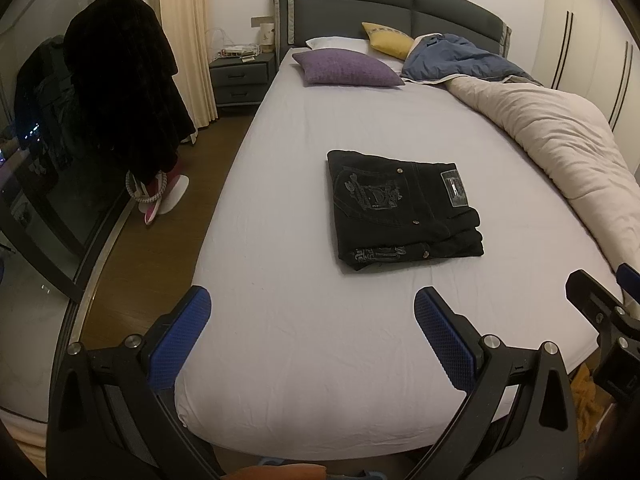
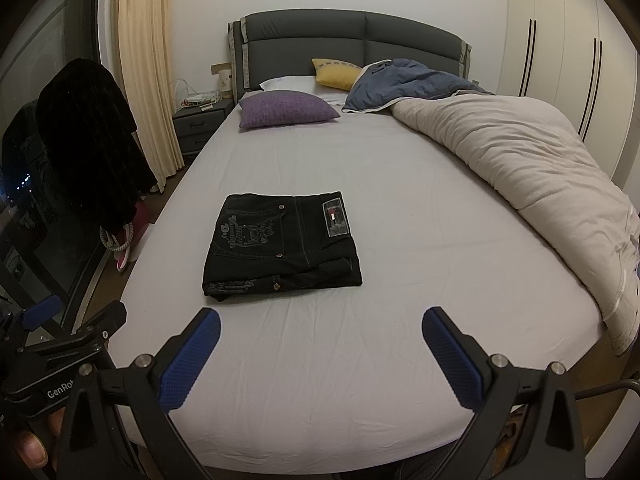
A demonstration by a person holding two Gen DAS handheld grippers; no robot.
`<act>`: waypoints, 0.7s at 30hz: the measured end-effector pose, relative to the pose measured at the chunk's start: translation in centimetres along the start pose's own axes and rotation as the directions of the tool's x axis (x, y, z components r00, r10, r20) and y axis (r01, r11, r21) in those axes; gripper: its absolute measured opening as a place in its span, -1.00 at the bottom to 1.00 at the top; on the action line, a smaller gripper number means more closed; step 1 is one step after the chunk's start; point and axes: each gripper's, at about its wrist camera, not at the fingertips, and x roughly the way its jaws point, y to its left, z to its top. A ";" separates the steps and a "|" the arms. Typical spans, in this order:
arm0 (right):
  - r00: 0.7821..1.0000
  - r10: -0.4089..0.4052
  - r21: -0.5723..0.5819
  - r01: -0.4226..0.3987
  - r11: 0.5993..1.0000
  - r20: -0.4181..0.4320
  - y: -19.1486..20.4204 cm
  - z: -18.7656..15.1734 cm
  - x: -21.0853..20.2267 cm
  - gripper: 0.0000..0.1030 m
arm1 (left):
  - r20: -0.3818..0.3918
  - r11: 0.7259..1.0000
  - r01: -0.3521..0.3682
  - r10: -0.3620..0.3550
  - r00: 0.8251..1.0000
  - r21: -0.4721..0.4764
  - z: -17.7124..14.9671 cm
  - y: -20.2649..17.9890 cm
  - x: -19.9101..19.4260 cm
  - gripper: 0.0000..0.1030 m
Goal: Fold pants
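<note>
Black pants [image 1: 404, 210] lie folded into a compact rectangle on the pale sheet of the bed [image 1: 320, 340], back pocket embroidery and waist patch facing up. They also show in the right wrist view [image 2: 280, 246]. My left gripper [image 1: 312, 306] is open and empty, held above the foot of the bed, well short of the pants. My right gripper [image 2: 320, 326] is open and empty too, near the foot of the bed, with the pants ahead and slightly left. The right gripper's body shows at the right edge of the left wrist view [image 1: 600, 308].
A beige duvet [image 2: 520, 168] and a blue blanket [image 2: 400, 84] are bunched along the bed's right side. Purple [image 2: 286, 114] and yellow [image 2: 334, 74] pillows lie at the headboard. Dark clothes hang on a rack [image 1: 120, 96] left of the bed, beside a nightstand [image 1: 240, 76].
</note>
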 end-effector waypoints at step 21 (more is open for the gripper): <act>1.000 0.004 0.007 -0.004 1.000 -0.014 0.0 -0.4 0.3 1.00 | -0.013 1.000 -0.003 0.003 1.000 0.010 -0.1 0.1 0.7 1.00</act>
